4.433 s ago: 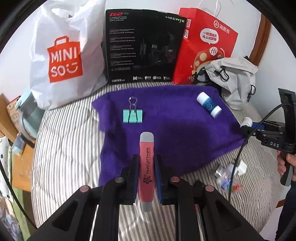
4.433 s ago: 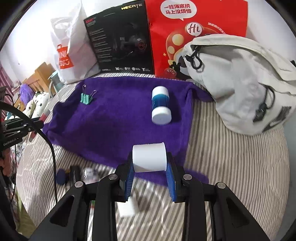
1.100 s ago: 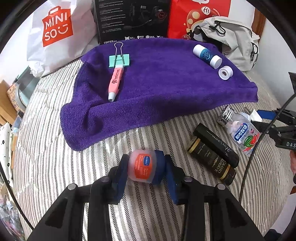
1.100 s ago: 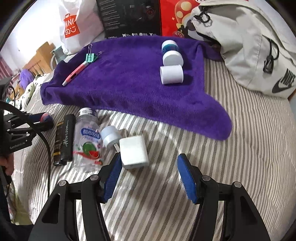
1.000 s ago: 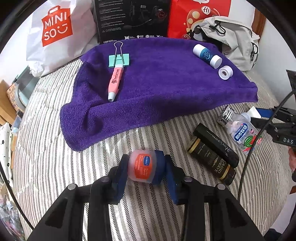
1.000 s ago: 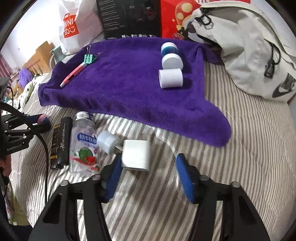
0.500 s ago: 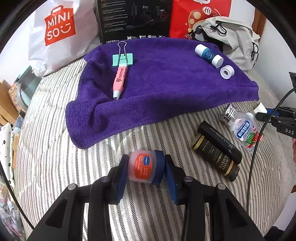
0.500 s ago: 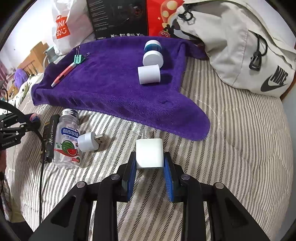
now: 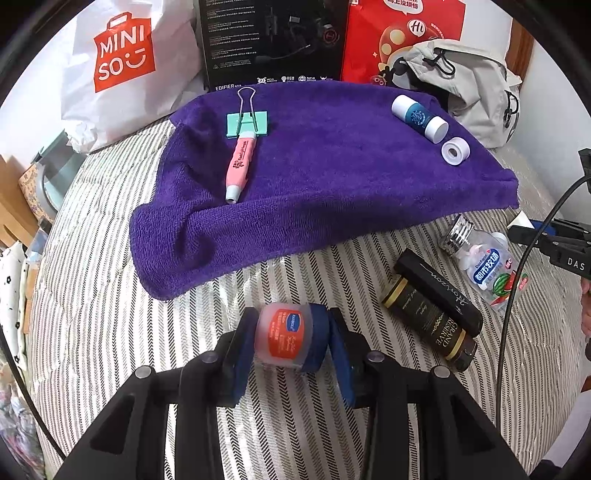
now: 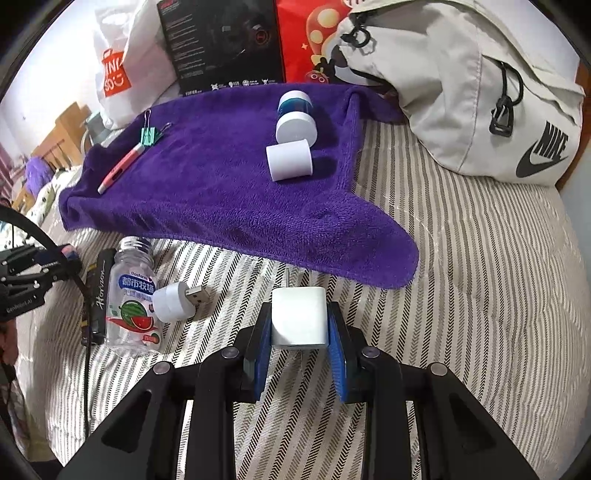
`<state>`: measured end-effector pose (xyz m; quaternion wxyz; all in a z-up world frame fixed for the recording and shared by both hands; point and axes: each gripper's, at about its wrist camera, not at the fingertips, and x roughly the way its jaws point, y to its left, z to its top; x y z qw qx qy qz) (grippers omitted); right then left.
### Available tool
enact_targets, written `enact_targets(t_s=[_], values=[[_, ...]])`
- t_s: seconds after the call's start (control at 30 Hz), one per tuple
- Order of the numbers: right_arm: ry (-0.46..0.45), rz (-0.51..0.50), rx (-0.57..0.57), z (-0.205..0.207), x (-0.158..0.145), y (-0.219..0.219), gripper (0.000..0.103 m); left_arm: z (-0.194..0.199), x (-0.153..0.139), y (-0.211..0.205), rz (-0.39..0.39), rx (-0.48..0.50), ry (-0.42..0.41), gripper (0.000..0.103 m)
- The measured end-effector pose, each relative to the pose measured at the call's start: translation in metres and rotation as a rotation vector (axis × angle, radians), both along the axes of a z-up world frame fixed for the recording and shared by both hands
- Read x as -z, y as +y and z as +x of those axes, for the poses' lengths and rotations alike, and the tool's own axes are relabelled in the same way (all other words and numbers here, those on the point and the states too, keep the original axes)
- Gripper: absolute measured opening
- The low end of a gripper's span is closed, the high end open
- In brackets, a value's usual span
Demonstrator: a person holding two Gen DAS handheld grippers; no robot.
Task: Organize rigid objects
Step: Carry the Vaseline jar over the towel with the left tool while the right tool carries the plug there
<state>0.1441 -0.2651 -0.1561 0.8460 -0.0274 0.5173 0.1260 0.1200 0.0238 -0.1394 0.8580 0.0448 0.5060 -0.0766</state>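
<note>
My left gripper (image 9: 290, 341) is shut on a small jar with an orange label (image 9: 290, 341), held above the striped bedcover just in front of the purple towel (image 9: 332, 192). On the towel lie a teal binder clip (image 9: 246, 124), a pink pen-like tool (image 9: 240, 168), a blue-and-white tube (image 9: 419, 118) and a white tape roll (image 9: 455, 150). My right gripper (image 10: 299, 321) is shut on a white charger block (image 10: 299, 319), near the towel's (image 10: 229, 195) front corner. The tape roll (image 10: 290, 159) and the tube (image 10: 295, 118) lie ahead of it.
On the bedcover lie two black tubes (image 9: 432, 306), a clear candy bottle (image 9: 487, 266) and a small white USB plug (image 10: 177, 300). A white shopping bag (image 9: 122, 66), a black box (image 9: 273, 40), a red bag (image 9: 402, 33) and a grey backpack (image 10: 472, 92) line the back.
My right gripper closed on the white charger block and lifted it toward the towel's corner. My left gripper, still holding the jar, edged closer to the towel.
</note>
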Motion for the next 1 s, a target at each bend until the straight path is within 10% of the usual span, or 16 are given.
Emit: enact_targets(t_s=[1.0], values=[[-0.038,0.078,-0.101,0.004,-0.064,0.003,0.027,0.022,-0.062,0.032,-0.098,-0.021,-0.075,0.036]])
